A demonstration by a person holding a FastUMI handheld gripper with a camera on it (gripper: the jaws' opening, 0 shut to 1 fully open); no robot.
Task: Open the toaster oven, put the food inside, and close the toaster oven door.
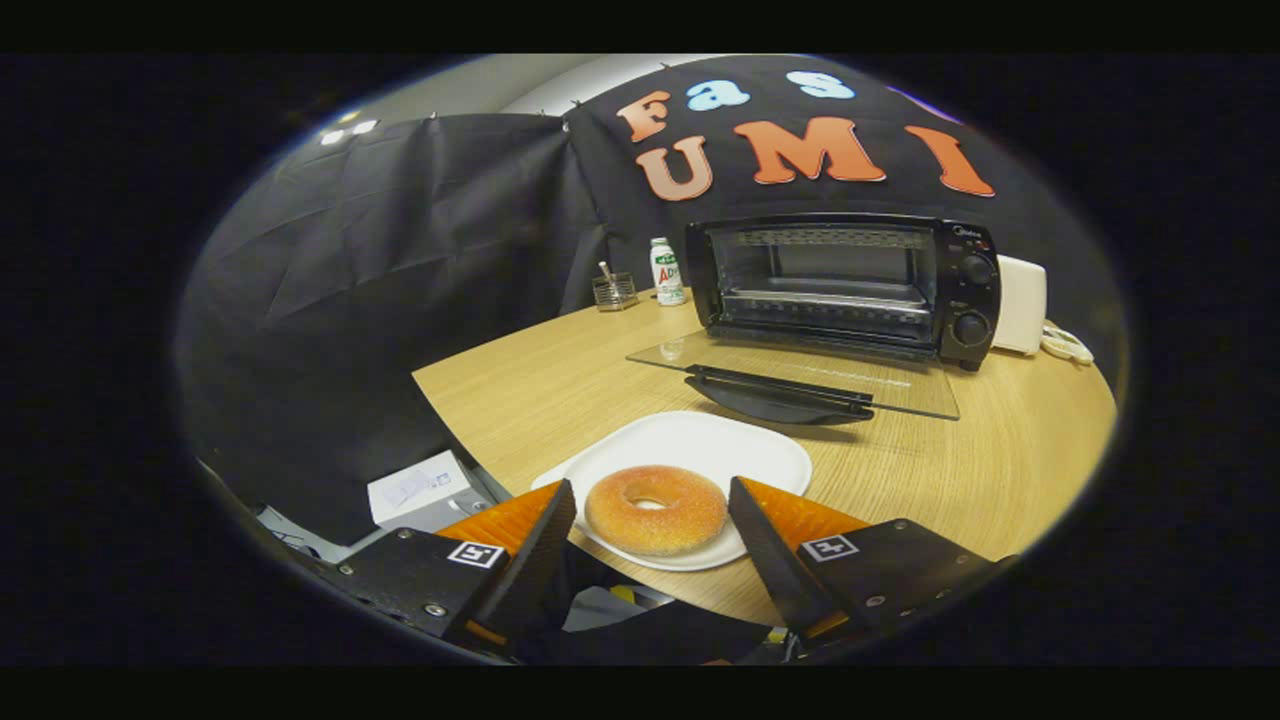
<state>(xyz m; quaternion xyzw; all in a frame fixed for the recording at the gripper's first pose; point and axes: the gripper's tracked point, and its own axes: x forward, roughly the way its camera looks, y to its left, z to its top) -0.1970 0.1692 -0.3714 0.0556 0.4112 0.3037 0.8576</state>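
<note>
A sugared doughnut (655, 510) lies on a white plate (720, 452) at the near edge of the wooden table (1000, 470). My gripper (652, 492) is open, one finger on each side of the doughnut with a gap to it on both sides. Beyond the plate stands a black toaster oven (845, 285) with its glass door (800, 375) folded flat down toward me, handle at the door's front edge. The oven's inside shows a wire rack and looks empty.
A small bottle (666, 272) and a wire holder (614, 291) stand left of the oven. A white appliance (1020, 305) sits to its right. A white box (420, 490) lies below the table's left edge.
</note>
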